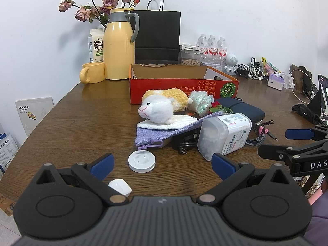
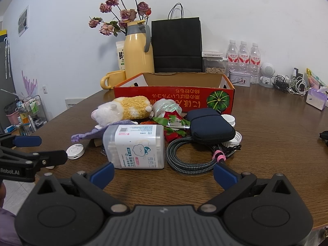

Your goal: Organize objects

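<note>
Brown tabletop [image 1: 86, 123], cluttered mid-frame before red box [image 2: 174, 96]. Both tools, left tool [image 1: 162, 164] and right tool [image 2: 164, 171], spread apart, empty. Plush toy [image 1: 162, 106] centre frame: probably light, soft, best pinched across body.

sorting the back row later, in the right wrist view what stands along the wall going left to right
yellow mug → yellow thermos jug → black paper bag → clear snack container → three water bottles → small white robot figure

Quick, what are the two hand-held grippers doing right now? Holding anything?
Left hand-held gripper: open, holding nothing, above the table.
Right hand-held gripper: open, holding nothing, just before the cotton swab box.
</note>
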A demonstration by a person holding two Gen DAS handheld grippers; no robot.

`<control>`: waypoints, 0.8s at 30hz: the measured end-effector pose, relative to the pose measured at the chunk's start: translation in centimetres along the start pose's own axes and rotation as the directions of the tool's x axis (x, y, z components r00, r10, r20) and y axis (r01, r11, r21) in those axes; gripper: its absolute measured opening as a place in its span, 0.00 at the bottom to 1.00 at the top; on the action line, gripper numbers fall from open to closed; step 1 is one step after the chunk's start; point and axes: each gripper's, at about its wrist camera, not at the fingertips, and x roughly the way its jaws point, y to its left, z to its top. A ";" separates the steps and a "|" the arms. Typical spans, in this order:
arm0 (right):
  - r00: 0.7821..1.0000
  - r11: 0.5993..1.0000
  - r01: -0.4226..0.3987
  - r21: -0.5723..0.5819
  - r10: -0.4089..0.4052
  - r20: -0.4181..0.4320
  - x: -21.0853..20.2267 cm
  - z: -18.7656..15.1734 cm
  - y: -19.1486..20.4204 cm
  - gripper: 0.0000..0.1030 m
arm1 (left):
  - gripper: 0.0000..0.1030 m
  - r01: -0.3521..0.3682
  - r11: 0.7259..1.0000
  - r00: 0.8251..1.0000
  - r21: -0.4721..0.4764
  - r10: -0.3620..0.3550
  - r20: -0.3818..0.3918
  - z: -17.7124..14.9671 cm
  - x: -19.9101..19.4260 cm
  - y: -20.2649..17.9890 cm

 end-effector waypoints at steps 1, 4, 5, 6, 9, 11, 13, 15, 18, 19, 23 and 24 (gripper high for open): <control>1.000 1.000 0.000 0.000 0.000 0.000 0.0 0.0 0.0 1.00 | 1.00 0.000 1.000 1.000 0.000 0.000 0.000 0.0 0.0 0.0; 1.000 1.000 0.000 0.000 0.000 0.000 0.0 0.0 0.0 1.00 | 1.00 0.001 1.000 1.000 0.000 -0.001 0.000 0.0 0.0 0.0; 1.000 1.000 0.001 0.000 -0.001 0.000 0.0 0.0 0.0 1.00 | 1.00 0.000 1.000 1.000 0.000 0.000 0.000 0.0 0.0 0.0; 1.000 1.000 0.000 0.000 0.000 -0.001 0.0 0.0 0.0 1.00 | 1.00 0.000 1.000 1.000 0.000 0.000 0.000 0.0 0.0 0.0; 1.000 1.000 0.000 0.000 0.000 -0.001 0.0 0.0 0.0 1.00 | 1.00 0.000 1.000 1.000 0.000 0.000 0.000 0.0 0.0 0.0; 1.000 1.000 0.001 0.000 -0.001 -0.001 -0.1 0.0 0.0 1.00 | 1.00 0.000 1.000 1.000 0.000 0.000 0.000 0.0 0.0 0.0; 1.000 1.000 0.000 0.000 0.000 -0.001 -0.1 0.0 0.0 1.00 | 1.00 0.000 1.000 1.000 0.000 0.000 0.000 0.0 0.0 0.0; 1.000 1.000 0.000 0.000 0.000 0.000 0.0 0.0 -0.1 1.00 | 1.00 0.000 1.000 1.000 0.000 0.000 0.000 0.0 0.0 0.0; 1.000 1.000 0.002 0.000 -0.002 -0.001 0.1 -0.1 0.5 1.00 | 1.00 -0.001 1.000 1.000 0.000 0.001 0.000 0.0 0.0 0.0; 1.000 1.000 0.003 0.000 -0.003 0.000 0.2 0.1 0.8 1.00 | 1.00 -0.002 1.000 1.000 -0.001 0.002 -0.001 0.0 0.0 0.0; 1.000 1.000 0.022 0.001 -0.022 -0.001 0.2 -0.1 -0.2 1.00 | 1.00 -0.029 1.000 0.999 -0.002 0.029 -0.018 -0.2 0.4 0.1; 1.000 1.000 0.028 0.003 -0.028 -0.002 0.3 -0.2 -0.5 1.00 | 1.00 -0.040 0.999 0.999 -0.004 0.040 -0.023 -0.2 0.5 0.2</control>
